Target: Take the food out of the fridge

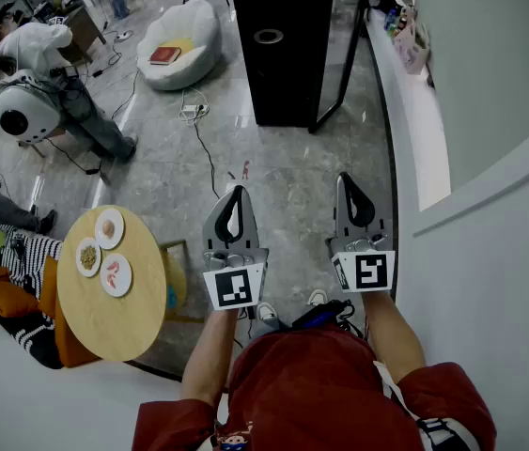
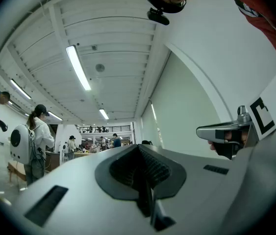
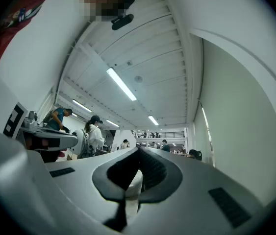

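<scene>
A black fridge [image 1: 281,54] stands ahead on the stone floor, and its glass door [image 1: 341,50] is swung open to the right. Three plates of food [image 1: 109,227] lie on a round wooden table [image 1: 118,322] at my left. I hold both grippers side by side over the floor, well short of the fridge. The left gripper [image 1: 236,190] is shut and holds nothing, and so is the right gripper [image 1: 344,177]. In the gripper views the left gripper [image 2: 138,147] and the right gripper [image 3: 138,148] tilt up toward the ceiling, jaws together.
A white beanbag [image 1: 181,43] with a red book lies left of the fridge. Cables [image 1: 203,144] trail across the floor. A person [image 1: 48,73] stands at the far left. A white counter [image 1: 414,111] and wall run along the right. A small stool [image 1: 178,280] stands beside the table.
</scene>
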`<action>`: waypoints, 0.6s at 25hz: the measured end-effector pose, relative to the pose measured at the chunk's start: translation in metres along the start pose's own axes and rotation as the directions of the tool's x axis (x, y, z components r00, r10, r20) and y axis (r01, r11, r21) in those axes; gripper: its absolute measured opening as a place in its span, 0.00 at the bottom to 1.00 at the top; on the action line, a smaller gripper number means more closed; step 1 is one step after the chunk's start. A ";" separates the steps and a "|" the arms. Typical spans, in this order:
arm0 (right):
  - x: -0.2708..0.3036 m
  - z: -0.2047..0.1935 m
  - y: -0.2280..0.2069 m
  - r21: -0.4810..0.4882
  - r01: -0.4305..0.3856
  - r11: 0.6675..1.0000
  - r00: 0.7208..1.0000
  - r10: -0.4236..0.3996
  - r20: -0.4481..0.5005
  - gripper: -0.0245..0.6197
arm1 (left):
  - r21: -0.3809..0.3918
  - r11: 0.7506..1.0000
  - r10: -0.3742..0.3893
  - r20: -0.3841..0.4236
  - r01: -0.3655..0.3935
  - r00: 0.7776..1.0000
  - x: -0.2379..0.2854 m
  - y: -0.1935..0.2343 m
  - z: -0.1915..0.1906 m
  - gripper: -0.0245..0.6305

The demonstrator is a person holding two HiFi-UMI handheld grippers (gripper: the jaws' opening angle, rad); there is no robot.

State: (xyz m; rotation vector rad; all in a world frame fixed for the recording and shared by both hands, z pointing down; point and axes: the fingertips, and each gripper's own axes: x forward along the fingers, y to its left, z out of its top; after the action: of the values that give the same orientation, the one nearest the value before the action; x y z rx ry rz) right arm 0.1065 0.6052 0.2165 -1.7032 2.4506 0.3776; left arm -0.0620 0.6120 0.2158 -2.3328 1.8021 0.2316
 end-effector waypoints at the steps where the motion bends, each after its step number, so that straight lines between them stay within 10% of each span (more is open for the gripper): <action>1: -0.001 0.000 -0.001 -0.001 -0.001 1.000 1.000 0.001 0.004 0.07 | -0.001 1.000 0.002 0.001 -0.002 1.000 0.001 -0.001 -0.001 0.06; 15: 0.002 -0.015 -0.024 0.000 -0.021 1.000 1.000 0.021 -0.011 0.07 | -0.026 1.000 -0.003 -0.010 0.003 1.000 0.019 -0.024 -0.010 0.06</action>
State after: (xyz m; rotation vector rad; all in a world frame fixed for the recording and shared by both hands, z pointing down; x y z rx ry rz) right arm 0.1293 0.5917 0.2270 -1.6861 2.4779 0.3721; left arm -0.0342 0.5975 0.2222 -2.3588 1.8108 0.2448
